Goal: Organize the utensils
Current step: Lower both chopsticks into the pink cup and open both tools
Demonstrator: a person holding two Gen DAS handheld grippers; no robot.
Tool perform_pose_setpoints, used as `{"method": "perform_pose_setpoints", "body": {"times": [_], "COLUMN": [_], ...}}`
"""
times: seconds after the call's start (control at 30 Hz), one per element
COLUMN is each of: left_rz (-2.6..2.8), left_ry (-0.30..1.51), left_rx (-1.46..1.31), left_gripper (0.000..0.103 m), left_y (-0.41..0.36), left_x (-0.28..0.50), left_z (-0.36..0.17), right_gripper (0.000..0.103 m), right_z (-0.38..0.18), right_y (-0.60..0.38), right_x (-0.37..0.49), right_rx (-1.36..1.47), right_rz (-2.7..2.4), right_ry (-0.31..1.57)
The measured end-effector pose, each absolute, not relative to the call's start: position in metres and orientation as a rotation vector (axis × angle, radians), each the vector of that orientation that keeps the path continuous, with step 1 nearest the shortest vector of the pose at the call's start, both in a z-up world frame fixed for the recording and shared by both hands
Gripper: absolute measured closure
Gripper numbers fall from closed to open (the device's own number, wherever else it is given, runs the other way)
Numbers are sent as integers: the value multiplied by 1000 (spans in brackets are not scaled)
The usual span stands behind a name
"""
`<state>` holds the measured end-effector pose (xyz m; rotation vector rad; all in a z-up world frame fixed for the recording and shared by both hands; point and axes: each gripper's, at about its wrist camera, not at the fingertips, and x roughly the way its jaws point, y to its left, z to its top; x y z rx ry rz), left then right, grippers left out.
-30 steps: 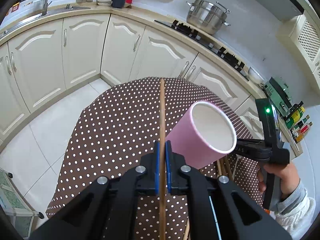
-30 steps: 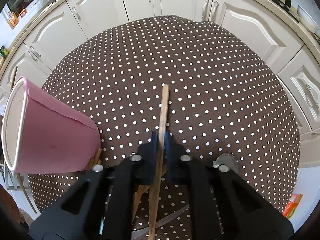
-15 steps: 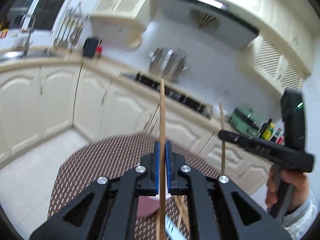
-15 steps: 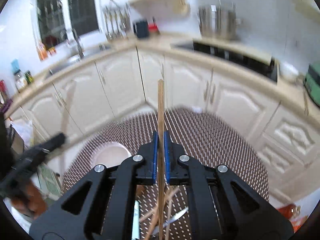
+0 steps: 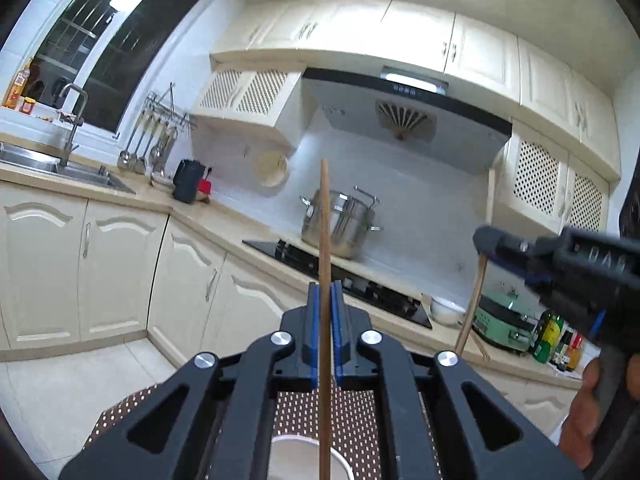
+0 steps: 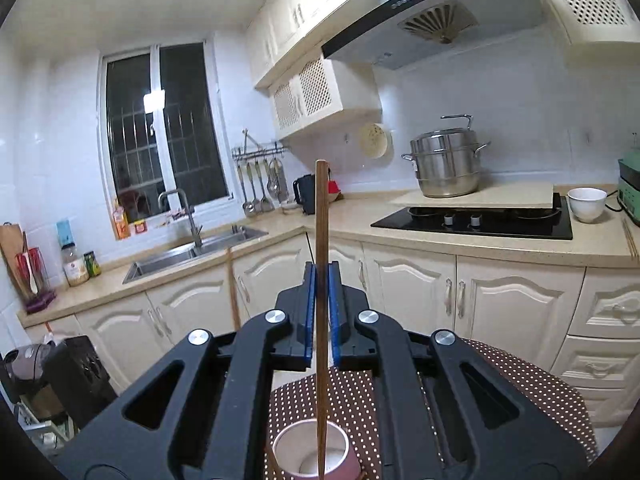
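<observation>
My left gripper [image 5: 325, 292] is shut on a wooden chopstick [image 5: 325, 216] that stands upright between its blue pads. Its lower end hangs over the white opening of the pink cup [image 5: 292, 460] on the dotted table [image 5: 352, 412]. My right gripper [image 6: 320, 276] is shut on a second chopstick [image 6: 321, 216], also upright. That stick's lower end points into the pink cup [image 6: 296, 452], which stands upright on the table [image 6: 520, 380]. In the left wrist view the right gripper [image 5: 492, 244] shows at the right with its chopstick [image 5: 474, 300] and a hand [image 5: 580, 420]. The left chopstick [image 6: 232, 288] shows in the right wrist view.
Kitchen counters wrap around behind the table, with a sink [image 6: 192, 256], a black hob [image 6: 472, 220] and a steel pot [image 6: 444, 168]. A white bowl [image 6: 586, 202] stands beside the hob. White cabinet doors [image 5: 120, 272] line the floor.
Both grippers have risen and swung up from looking down at the table to pointing level, each keeping its chopstick. The pink cup has dropped to the bottom edge of both views.
</observation>
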<state>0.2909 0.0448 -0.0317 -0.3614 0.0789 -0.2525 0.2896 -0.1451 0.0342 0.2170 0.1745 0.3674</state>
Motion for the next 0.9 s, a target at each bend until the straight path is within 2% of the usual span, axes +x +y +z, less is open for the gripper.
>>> {"method": "perform_pose_setpoints", "body": {"times": [0.13, 0.23, 0.53, 0.9], "left_rz": [-198, -180, -191, -221], "left_ry": [3, 6, 97, 174], "left_rx": [-325, -299, -268, -274], "left_gripper": [98, 97, 97, 95], "left_y": [40, 35, 32, 45], "left_x": [295, 300, 299, 282], "left_z": [-29, -36, -66, -77], "right_gripper": [96, 96, 96, 96], "right_z": [25, 13, -14, -31], "right_y": [-148, -144, -146, -143], "right_x": [289, 296, 298, 283], "right_rx": [255, 250, 252, 220], "right_rz": [376, 382, 373, 349], "right_ry": [121, 150, 236, 283]}}
